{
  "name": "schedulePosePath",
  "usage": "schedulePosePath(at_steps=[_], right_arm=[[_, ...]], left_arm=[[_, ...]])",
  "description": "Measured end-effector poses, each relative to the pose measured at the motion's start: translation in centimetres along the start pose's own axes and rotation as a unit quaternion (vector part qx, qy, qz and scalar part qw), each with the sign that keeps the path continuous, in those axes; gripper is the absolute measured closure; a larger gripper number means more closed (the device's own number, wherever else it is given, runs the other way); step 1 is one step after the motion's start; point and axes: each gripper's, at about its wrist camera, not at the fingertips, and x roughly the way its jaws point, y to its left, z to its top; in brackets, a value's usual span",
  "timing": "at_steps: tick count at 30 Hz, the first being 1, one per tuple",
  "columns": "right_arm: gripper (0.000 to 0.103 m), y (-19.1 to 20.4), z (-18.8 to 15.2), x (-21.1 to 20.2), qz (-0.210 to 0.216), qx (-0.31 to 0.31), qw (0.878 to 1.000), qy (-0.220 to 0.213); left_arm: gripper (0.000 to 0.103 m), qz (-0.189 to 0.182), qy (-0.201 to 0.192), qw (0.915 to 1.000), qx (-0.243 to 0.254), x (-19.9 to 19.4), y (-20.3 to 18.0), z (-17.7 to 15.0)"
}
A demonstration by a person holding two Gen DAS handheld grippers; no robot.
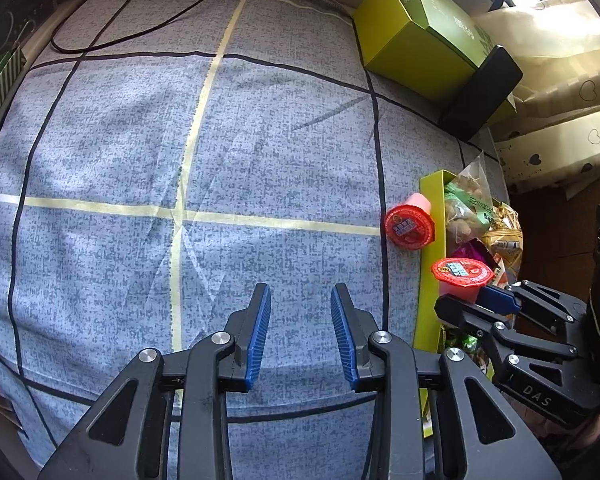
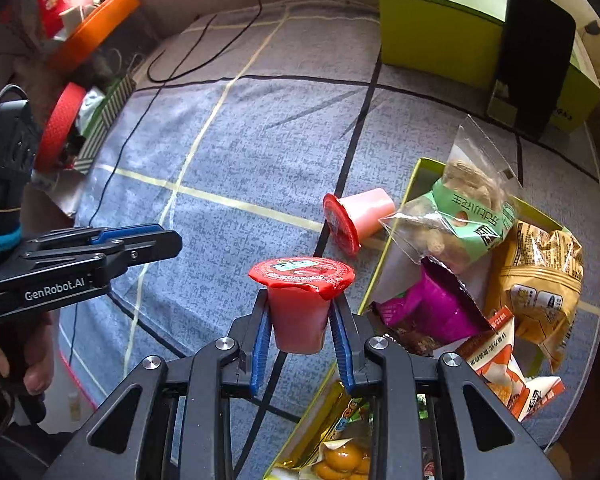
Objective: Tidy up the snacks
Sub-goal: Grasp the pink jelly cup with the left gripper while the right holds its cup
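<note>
The right gripper (image 2: pixel 300 312) is clamped on a jelly cup (image 2: pixel 300 300), upright, its blue ribbed pads pressing the tapered pink sides just under the crinkled red foil lid; the cup hangs over the cloth beside the yellow-green tray (image 2: pixel 396 240) of snacks. The likeliest trouble is a slip — the plastic wall is smooth and narrows downward, so the cup could slide out or tip if the wrist rolls; a hard squeeze might buckle the thin wall or pop the foil. A second jelly cup (image 2: pixel 356 220) lies on its side on the cloth, touching the tray's outer wall; it looks free to roll. The tray is heaped with crackly bags — a clear peanut bag (image 2: pixel 460 208) leans over its rim and might be knocked out. The left gripper (image 1: pixel 300 328) hovers over the grey checked bedsheet (image 1: pixel 180 140) with jaws apart, nothing between them.
</note>
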Motion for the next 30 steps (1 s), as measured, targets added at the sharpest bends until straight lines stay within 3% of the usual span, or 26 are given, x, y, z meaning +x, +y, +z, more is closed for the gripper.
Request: schedulePosePath(at_steps=[9, 30], right_arm=[[0.077, -0.5, -2.0, -2.2, 0.007, 0.029, 0.999, -0.017], [0.077, -3.9, -5.1, -4.3, -0.006, 0.087, 0.996, -0.026]], left_arm=[[0.051, -0.008, 0.002, 0.9994, 0.034, 0.8, -2.8, 0.8], [0.046, -0.031, 0.041, 0.992, 0.115, 7.0, -8.8, 3.2]])
